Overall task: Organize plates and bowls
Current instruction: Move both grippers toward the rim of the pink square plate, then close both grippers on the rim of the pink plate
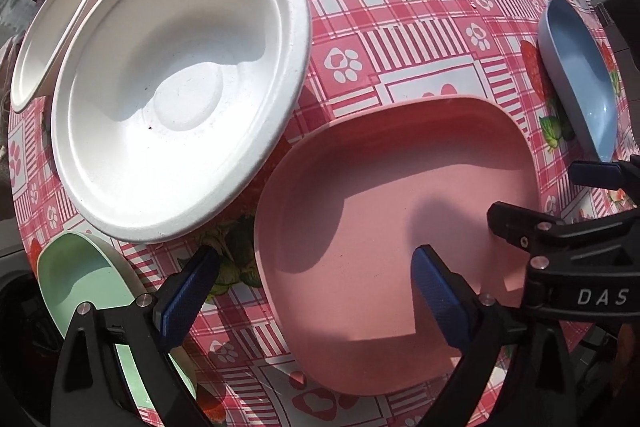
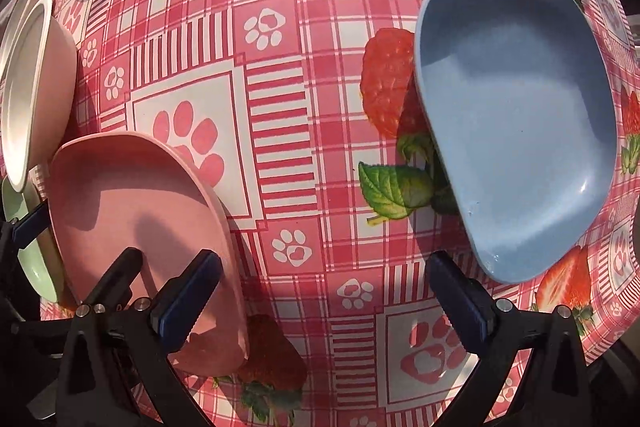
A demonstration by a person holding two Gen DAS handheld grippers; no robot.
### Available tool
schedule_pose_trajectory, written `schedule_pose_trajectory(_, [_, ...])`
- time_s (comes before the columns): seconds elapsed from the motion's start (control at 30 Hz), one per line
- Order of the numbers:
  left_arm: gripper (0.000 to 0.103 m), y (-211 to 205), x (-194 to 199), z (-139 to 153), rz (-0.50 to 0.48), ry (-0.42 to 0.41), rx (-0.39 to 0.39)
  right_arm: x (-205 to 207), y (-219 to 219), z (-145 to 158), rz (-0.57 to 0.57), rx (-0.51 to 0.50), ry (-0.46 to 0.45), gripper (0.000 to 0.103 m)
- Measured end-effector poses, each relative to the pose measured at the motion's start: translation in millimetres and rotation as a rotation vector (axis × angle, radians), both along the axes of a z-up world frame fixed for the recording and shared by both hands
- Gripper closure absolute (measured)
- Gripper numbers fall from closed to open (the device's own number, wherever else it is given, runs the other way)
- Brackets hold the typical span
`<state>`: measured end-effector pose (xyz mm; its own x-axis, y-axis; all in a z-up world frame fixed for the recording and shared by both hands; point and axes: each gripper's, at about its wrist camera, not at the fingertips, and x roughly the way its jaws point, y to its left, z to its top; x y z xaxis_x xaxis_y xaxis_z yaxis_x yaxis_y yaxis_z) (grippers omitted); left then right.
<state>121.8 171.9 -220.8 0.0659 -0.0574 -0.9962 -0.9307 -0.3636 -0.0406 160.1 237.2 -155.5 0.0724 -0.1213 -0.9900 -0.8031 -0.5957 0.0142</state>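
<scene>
Both my grippers gape wide, nothing held. Dishes lie scattered singly on the cloth [image 2: 288, 131], none stacked, so sorting looks barely begun. Left gripper [image 1: 316, 291] straddles the pink plate's [image 1: 400, 207] near rim; white bowl [image 1: 180, 83] beyond, left. Right gripper [image 2: 324, 295] hangs over bare cloth, blue plate [image 2: 516, 123] just ahead-right.

My left camera looks down, close over the pink plate [image 1: 392, 227]. My right camera looks down beside it, near the blue bowl [image 2: 516, 119]. Both see these two.
</scene>
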Motion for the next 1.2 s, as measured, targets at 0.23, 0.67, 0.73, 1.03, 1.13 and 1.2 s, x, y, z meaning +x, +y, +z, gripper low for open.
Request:
schedule_pose_trajectory(0.23, [0.0,15,2,-24,0.002,-0.011,-0.004,2,6,-5,-0.013,-0.001,-0.007,0.0])
schedule_pose_trajectory(0.67, [0.0,-5,-24,-12,0.011,0.047,0.02,-3,-6,1,-0.029,0.02,-0.008,0.0])
schedule_pose_trajectory(0.73, [0.0,-5,-26,-12,0.013,0.052,0.025,-3,-5,-1,-0.027,0.019,-0.008,0.0])
schedule_pose_trajectory(1.03, [0.0,-28,-42,9,0.021,0.07,0.041,-2,-8,1,-0.023,0.049,0.009,0.0])
schedule_pose_trajectory(1.13, [0.0,-29,-41,10,0.019,0.068,0.031,-1,-9,1,-0.025,0.054,0.013,0.0])
schedule_pose_trajectory(1.2, [0.0,-31,-39,12,0.019,0.06,0.017,-1,-8,2,-0.027,0.059,0.017,0.0])
